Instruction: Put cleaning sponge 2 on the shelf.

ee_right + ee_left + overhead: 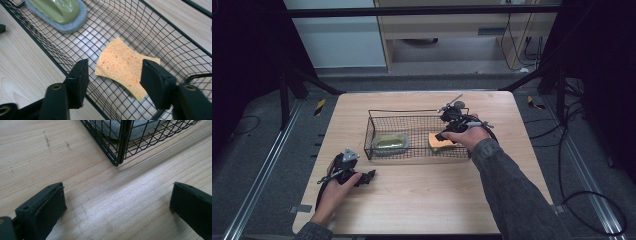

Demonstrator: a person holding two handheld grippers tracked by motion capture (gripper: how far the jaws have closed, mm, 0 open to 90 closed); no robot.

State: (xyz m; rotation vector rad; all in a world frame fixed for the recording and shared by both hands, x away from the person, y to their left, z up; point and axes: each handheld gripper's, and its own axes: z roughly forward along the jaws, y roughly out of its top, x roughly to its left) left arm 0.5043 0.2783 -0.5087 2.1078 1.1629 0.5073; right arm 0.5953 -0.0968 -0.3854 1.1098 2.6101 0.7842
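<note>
A black wire basket (418, 111) stands in the middle of the wooden table. An orange sponge (438, 142) lies flat on its mesh floor at the right end. In the right gripper view the sponge (120, 65) rests on the basket (160, 37) floor. My right gripper (115, 72) hangs just above it, jaws apart and no pad pressing on it. In the high view this right gripper (444, 136) reaches over the basket's right end. My left gripper (371, 175) rests open on the table by the basket's front left corner (119, 155), and nothing sits between its left gripper (117, 197) jaws.
A grey scrubbing pad with an olive-green handle (390, 142) lies in the basket's left end, also seen as the pad (60, 12) and a grey pad (112, 127) behind the mesh. Bare wood (427, 195) stretches in front of the basket. Cables run over the floor at right.
</note>
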